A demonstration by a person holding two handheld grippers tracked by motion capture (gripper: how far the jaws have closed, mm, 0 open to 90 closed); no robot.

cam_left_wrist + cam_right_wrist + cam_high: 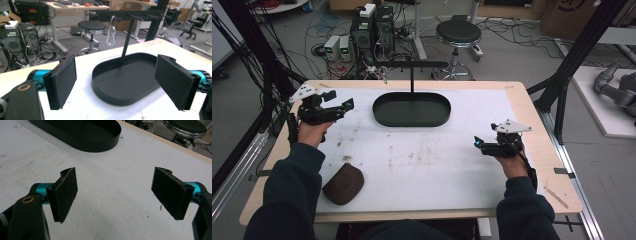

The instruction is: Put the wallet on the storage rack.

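Note:
A black oval tray (412, 123) lies at the back middle of the white table top, and a thin post (412, 80) rises from it to a crossbar with pegs. A silver carabiner (111, 33) hangs from one peg near the bar's left end. At the table's left, my left gripper (341, 104) is open and empty, pointing toward the tray (112, 96) from a short way off. My right gripper (478, 144) hovers open and empty over bare table at the right. In the right gripper view the gripper (117, 195) has the tray (95, 145) well ahead of it.
A brown rounded pouch (344, 183) lies near the front left edge beside the person's left forearm. Beyond the table are a black stool (458, 33), computer cases (373, 27) and loose cables on the floor. Black frame posts stand at both sides.

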